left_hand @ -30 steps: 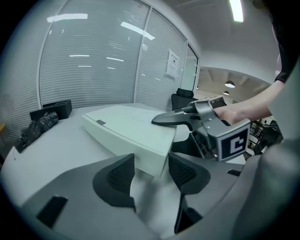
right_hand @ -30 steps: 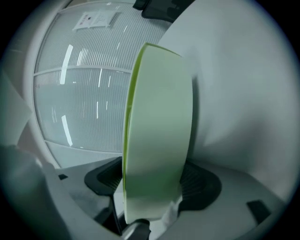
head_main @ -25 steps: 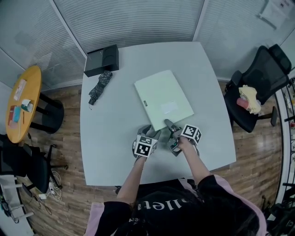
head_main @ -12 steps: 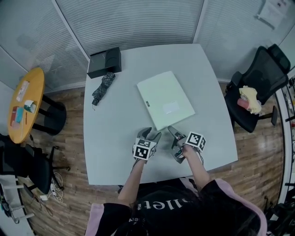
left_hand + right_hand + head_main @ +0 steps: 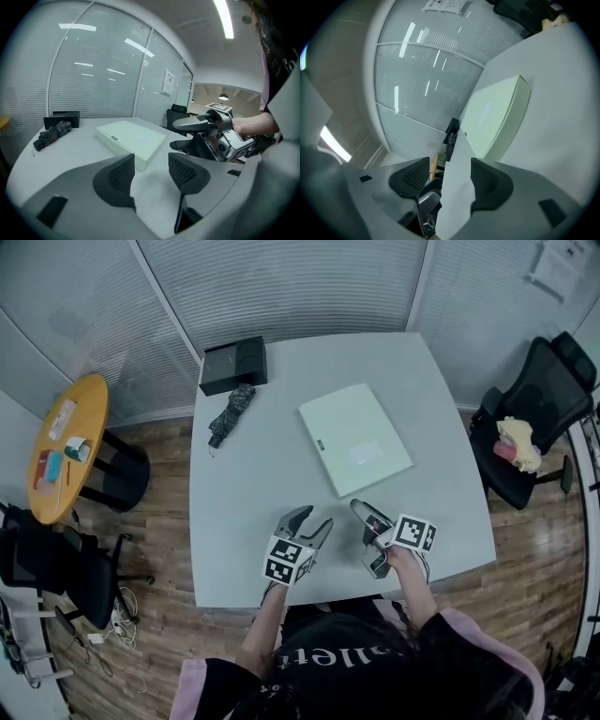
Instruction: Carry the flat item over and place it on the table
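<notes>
The flat item is a pale green, thin rectangular box lying flat on the white table, right of centre. It also shows in the left gripper view as the flat item and in the right gripper view as the flat item. My left gripper hovers near the table's front edge, open and empty. Beside it, my right gripper sits a short way back from the item's near corner. Its jaws are closing with nothing between them. No gripper touches the item.
A black box and a folded dark umbrella lie at the table's far left. A round yellow side table stands to the left. A black office chair with a bundle on it stands to the right.
Both grippers have drawn back from the flat item's near edge toward the table's front edge. The item lies still on the table.
</notes>
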